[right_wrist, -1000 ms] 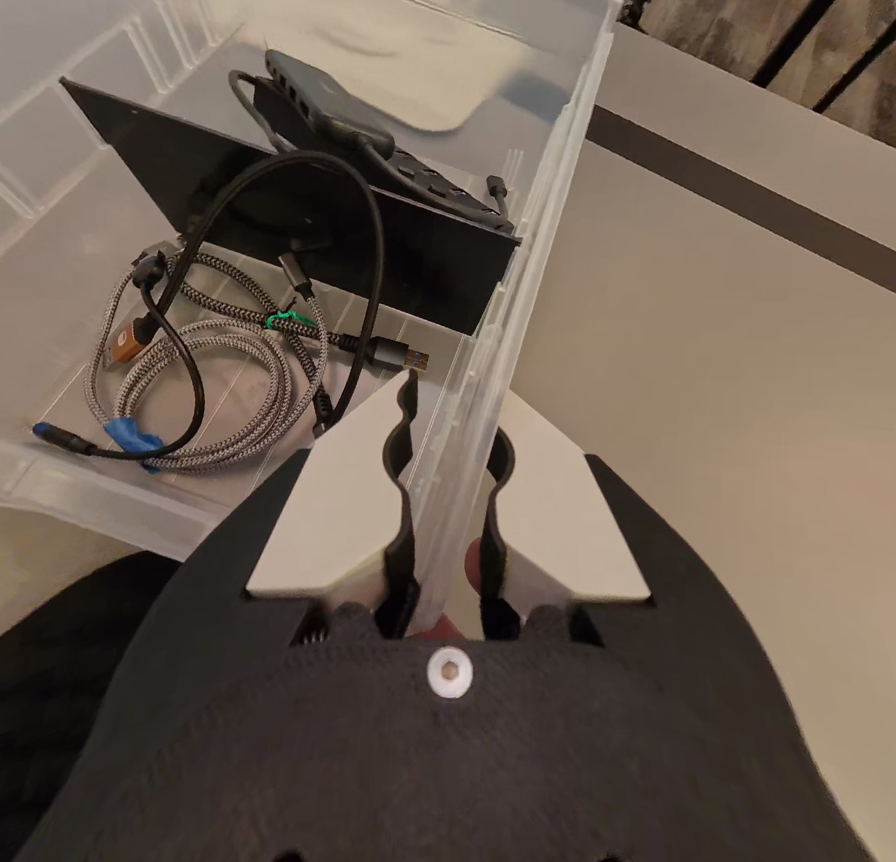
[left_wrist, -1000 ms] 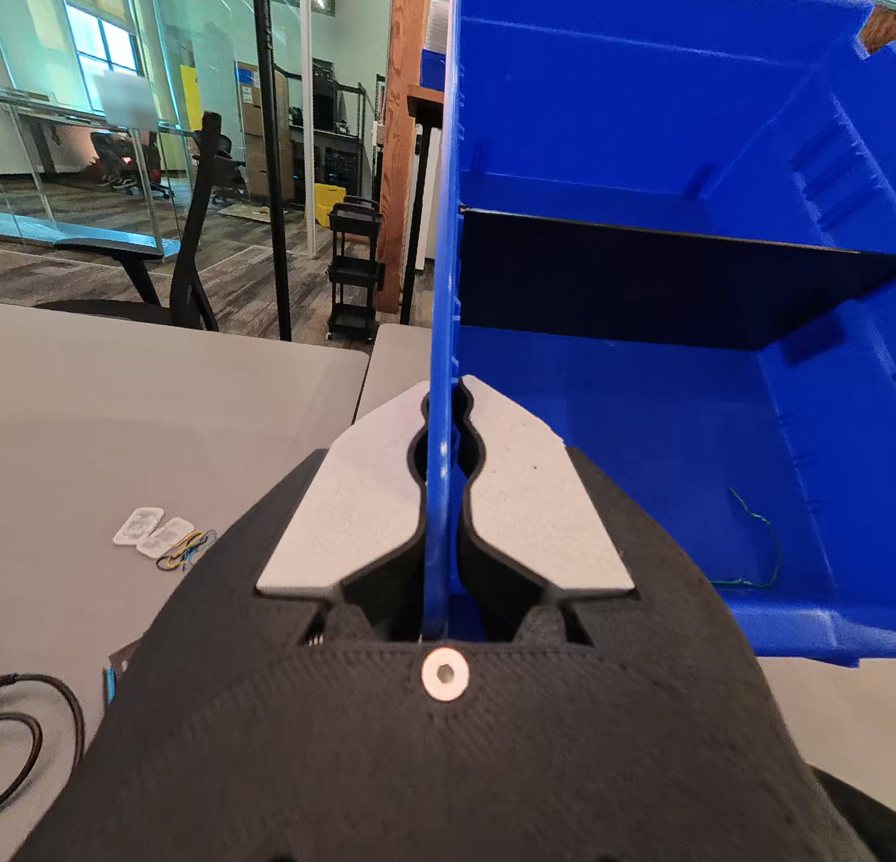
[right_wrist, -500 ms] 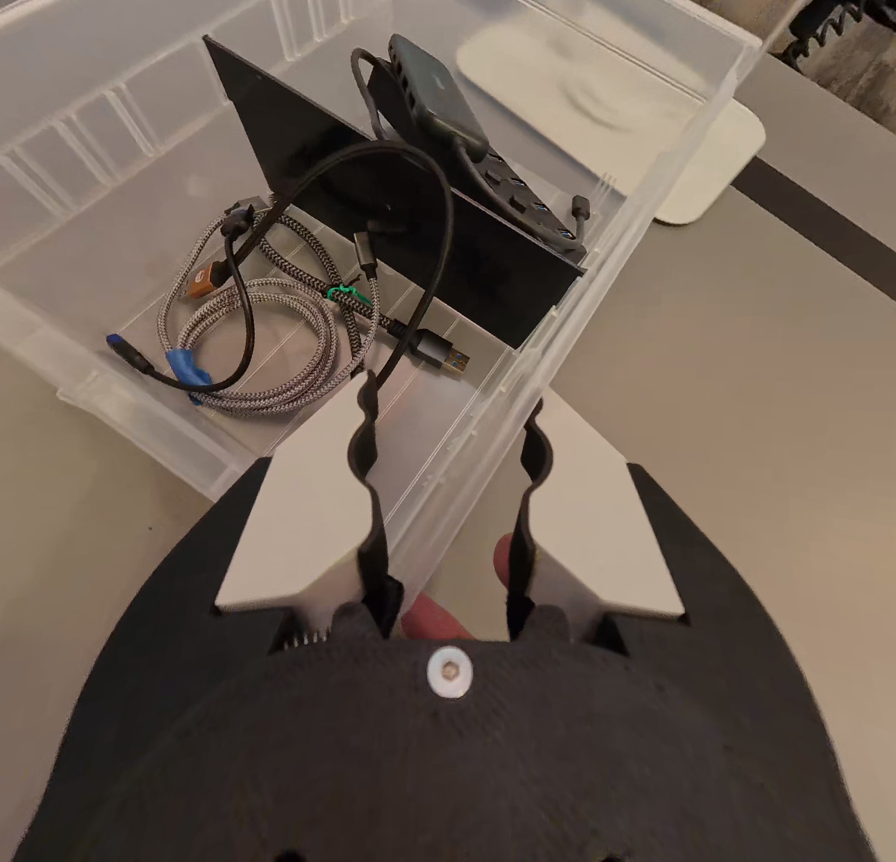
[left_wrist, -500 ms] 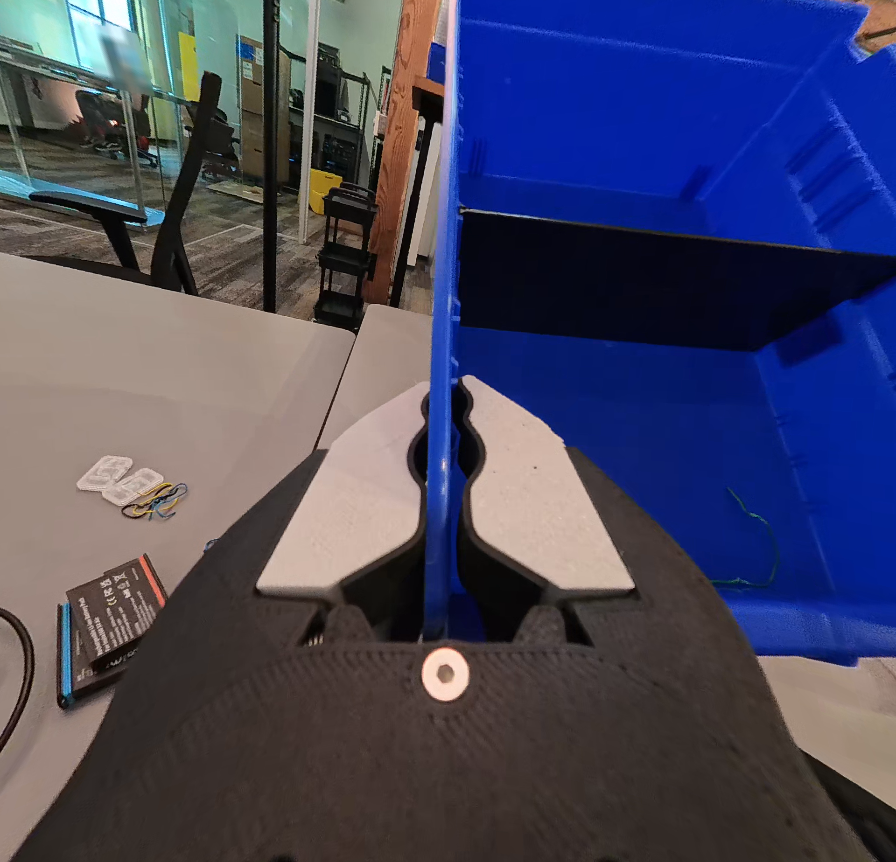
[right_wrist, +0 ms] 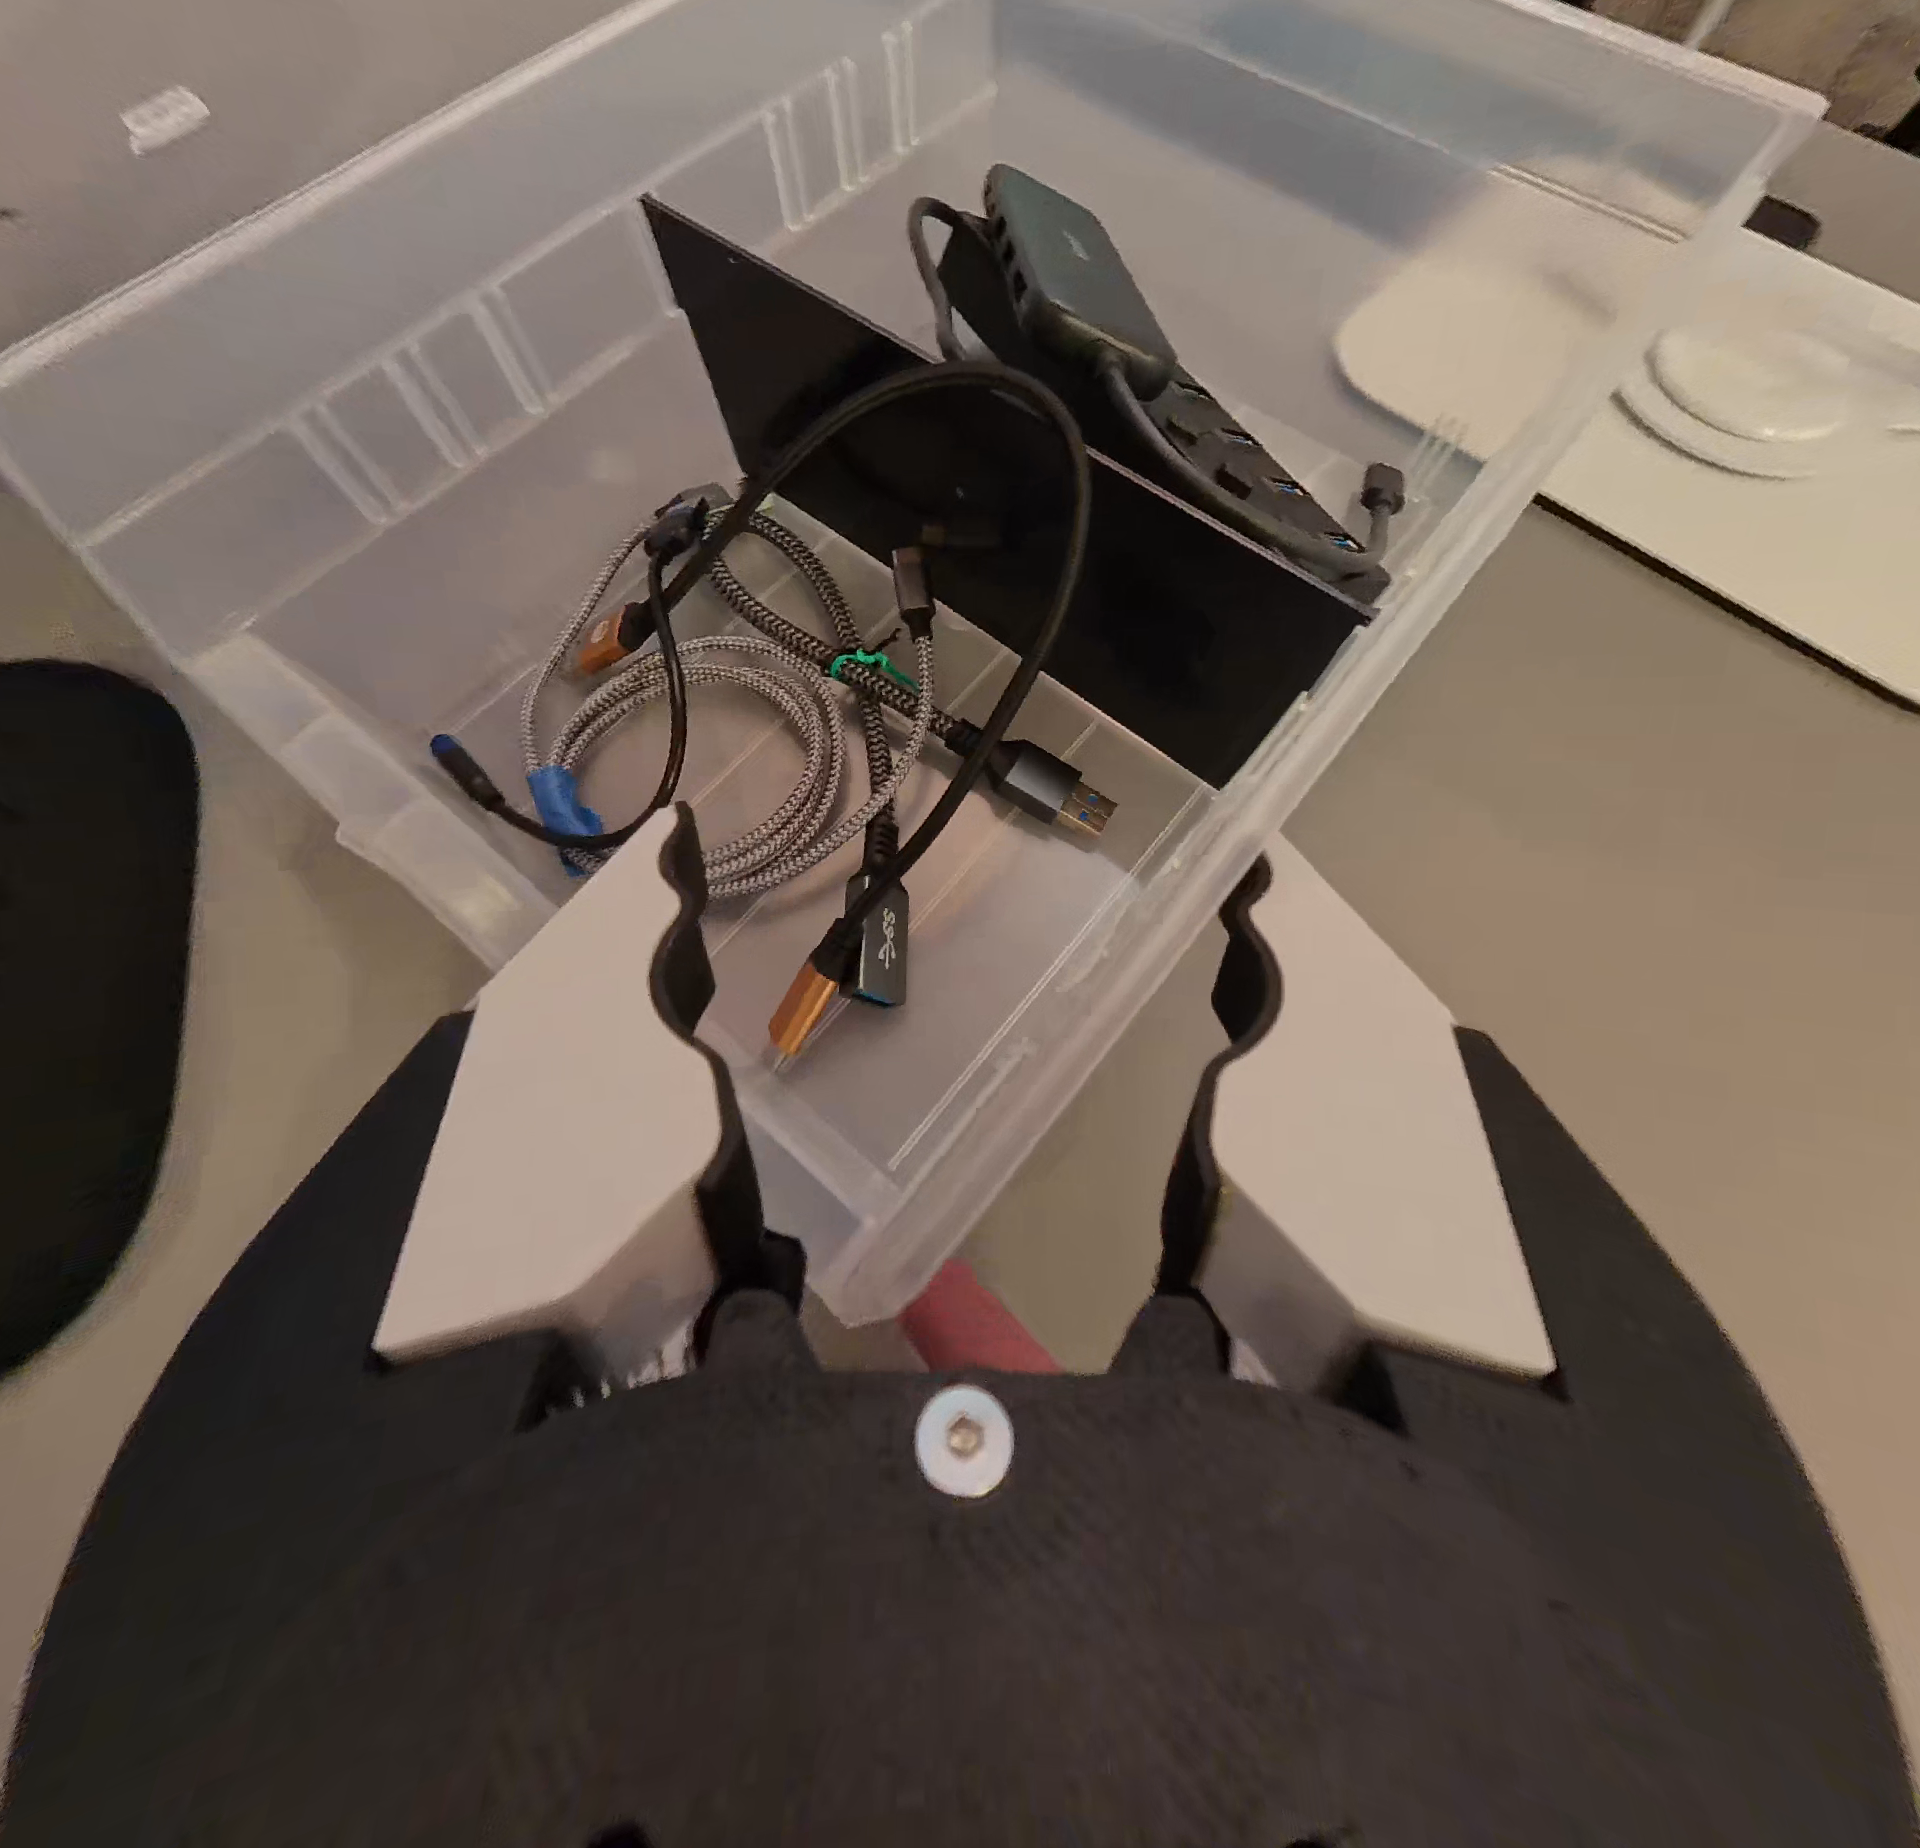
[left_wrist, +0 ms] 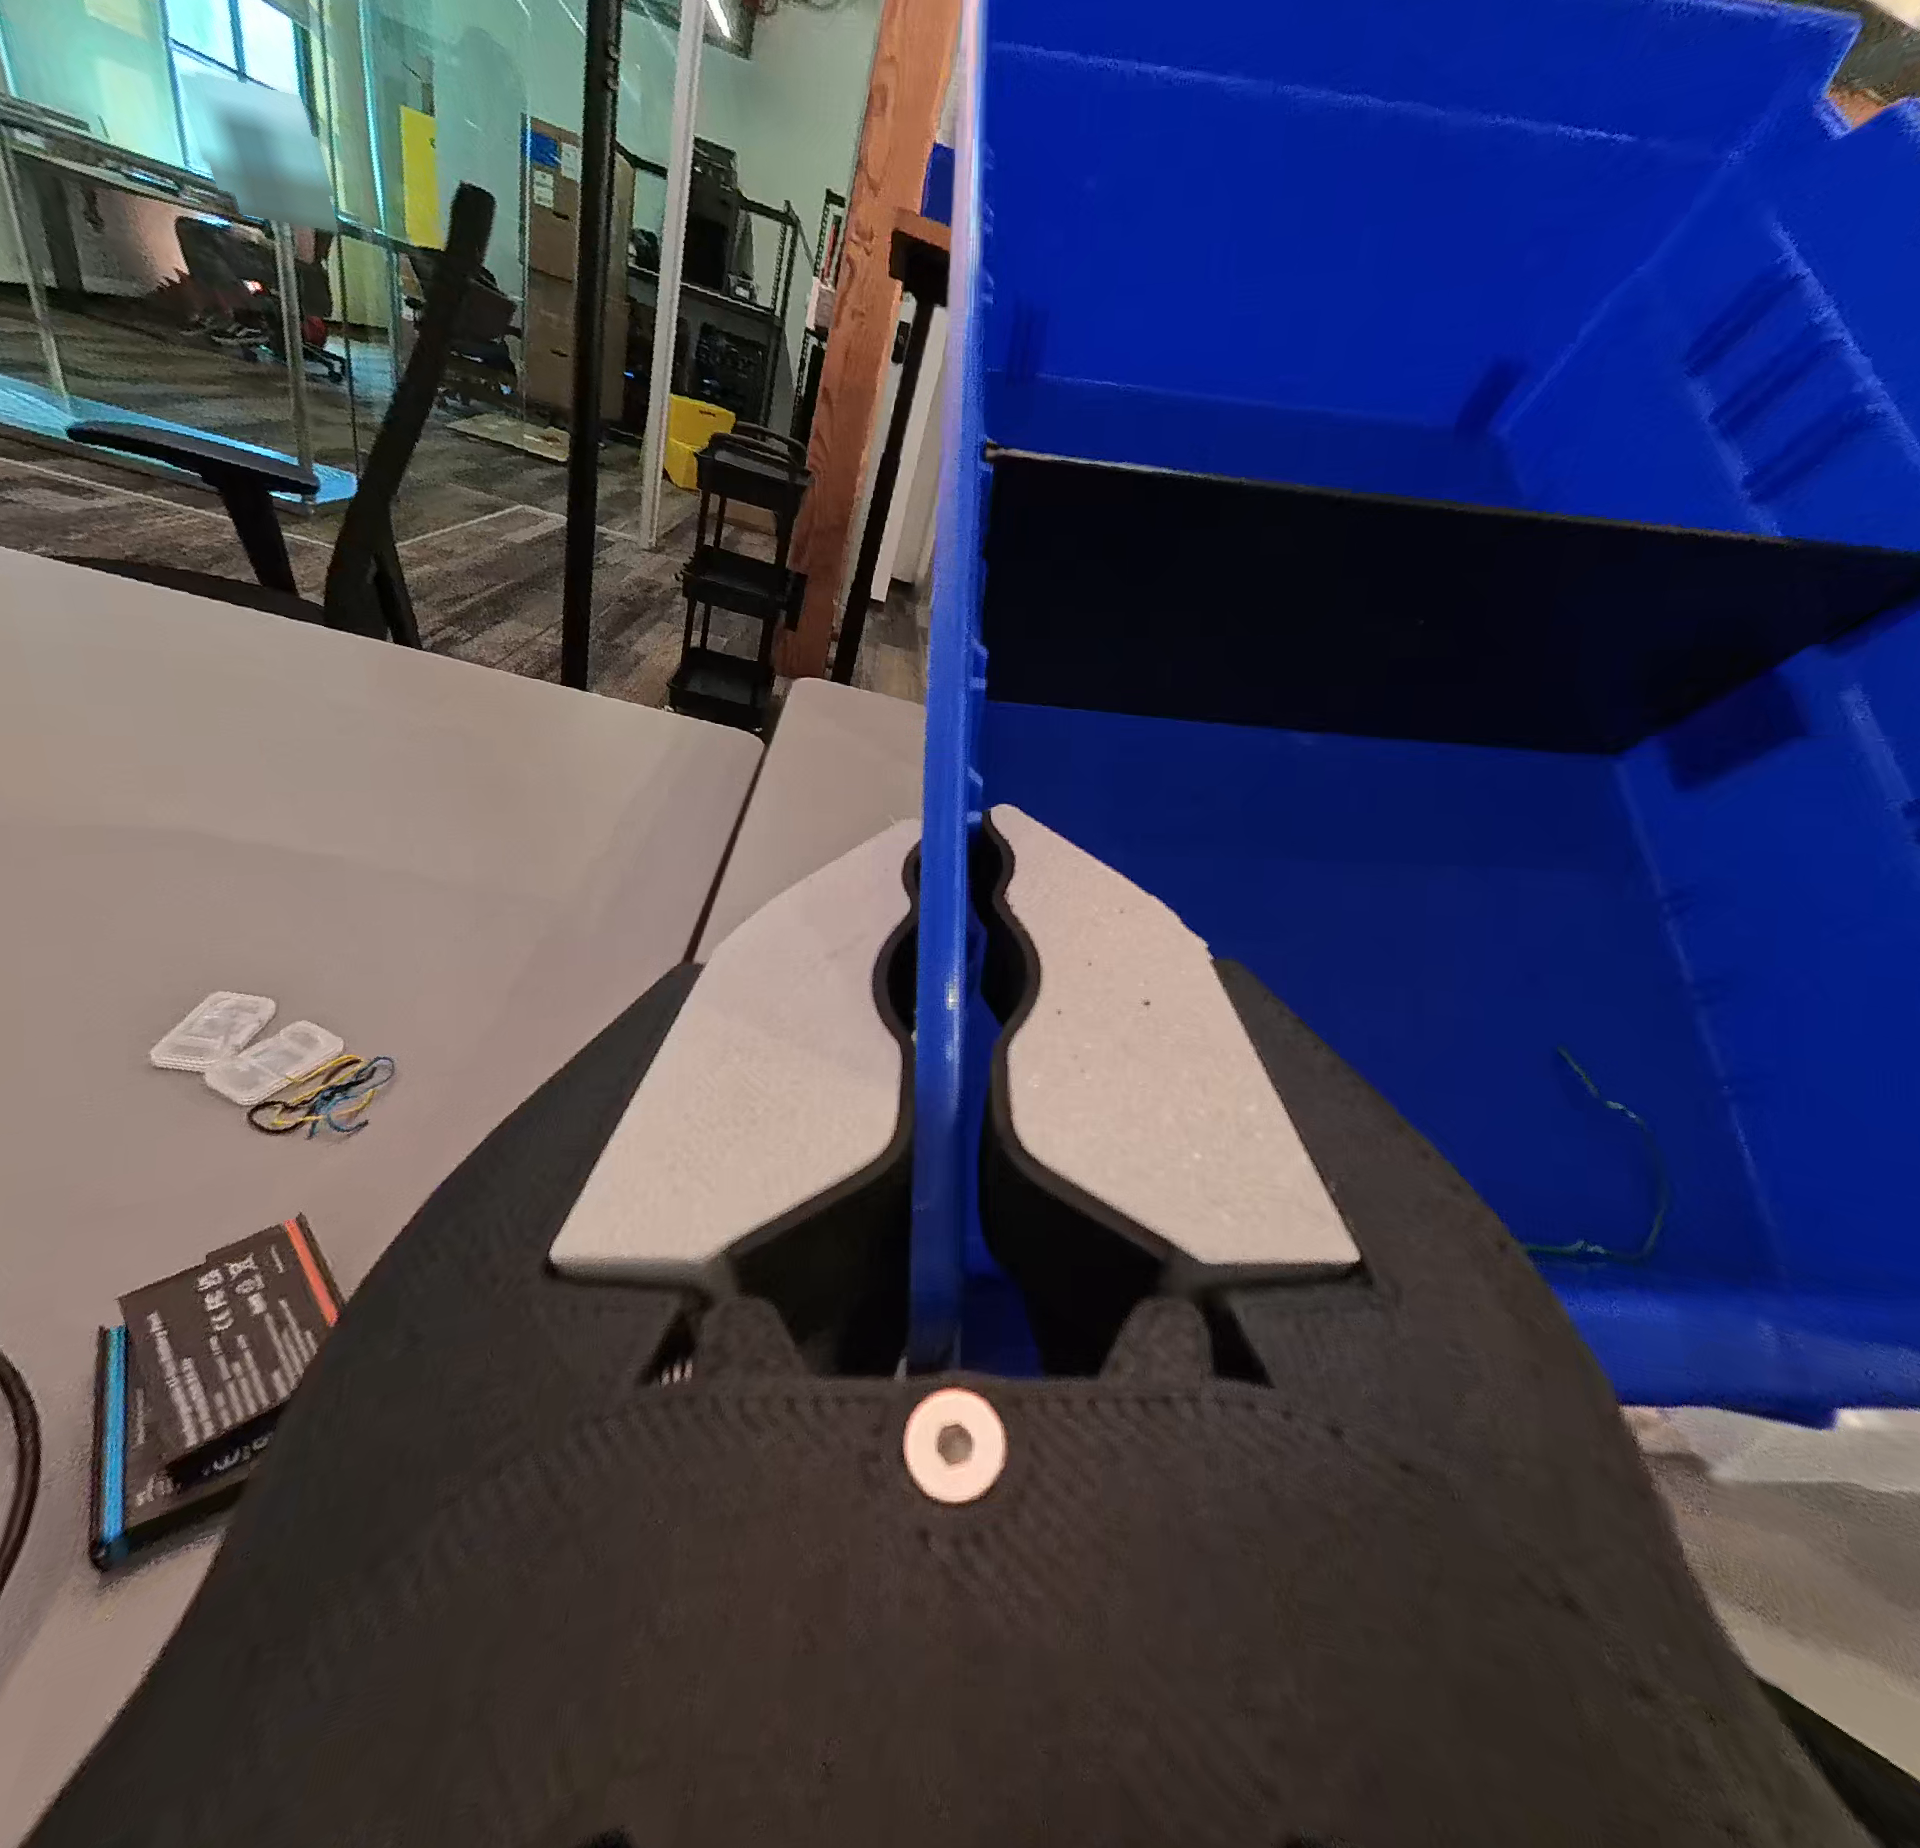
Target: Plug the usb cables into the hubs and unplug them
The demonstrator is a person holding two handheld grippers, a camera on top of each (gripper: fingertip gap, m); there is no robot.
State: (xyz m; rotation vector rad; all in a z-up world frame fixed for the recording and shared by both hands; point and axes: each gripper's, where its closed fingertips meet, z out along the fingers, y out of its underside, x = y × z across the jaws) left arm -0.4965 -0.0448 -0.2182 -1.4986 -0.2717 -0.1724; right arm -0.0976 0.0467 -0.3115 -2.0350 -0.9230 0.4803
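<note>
The left tool clamps the thin rigid wall of the blue plastic bin. The right tool stands wide, its wavy-edged fingers straddling a corner of the clear plastic bin. Braided and smooth usb cables lie coiled in the near compartment; the dark slab-shaped hubs (behind the black divider) lean in the far one.

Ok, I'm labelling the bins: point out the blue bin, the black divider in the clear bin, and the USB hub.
blue bin [left_wrist: 1351, 967], left wrist view, inner floor.
black divider [right_wrist: 1143, 551], right wrist view, its near face.
USB hub [right_wrist: 1070, 281], right wrist view, its top face.
</note>
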